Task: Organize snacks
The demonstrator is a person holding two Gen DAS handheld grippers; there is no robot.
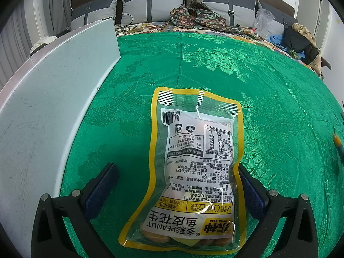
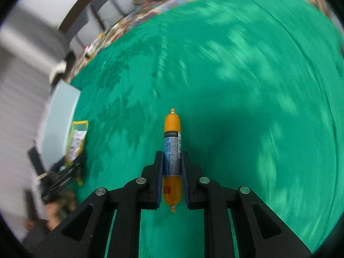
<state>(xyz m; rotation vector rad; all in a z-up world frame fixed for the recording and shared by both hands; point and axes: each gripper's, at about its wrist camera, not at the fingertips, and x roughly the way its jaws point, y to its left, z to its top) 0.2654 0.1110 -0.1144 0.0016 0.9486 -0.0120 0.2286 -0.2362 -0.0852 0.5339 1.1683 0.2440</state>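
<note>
A clear peanut bag with a yellow border [image 1: 193,167] lies on the green cloth [image 1: 268,86], label up. My left gripper [image 1: 178,172] is open; its two fingers stand wide on either side of the bag's near half. The right finger looks close to the bag's edge. My right gripper [image 2: 172,157] is shut on an orange sausage stick with a blue label [image 2: 172,148], held above the cloth. The sausage points forward along the fingers. The bag also shows at the left of the right wrist view [image 2: 76,139], with the left gripper behind it. That view is motion-blurred.
A pale white board or box wall [image 1: 53,86] stands along the left of the cloth. Behind are grey pillows [image 1: 150,2], patterned fabric [image 1: 200,17], a plastic bag [image 1: 263,21] and dark clothes [image 1: 298,40]. An orange-blue object [image 1: 337,144] shows at the right edge.
</note>
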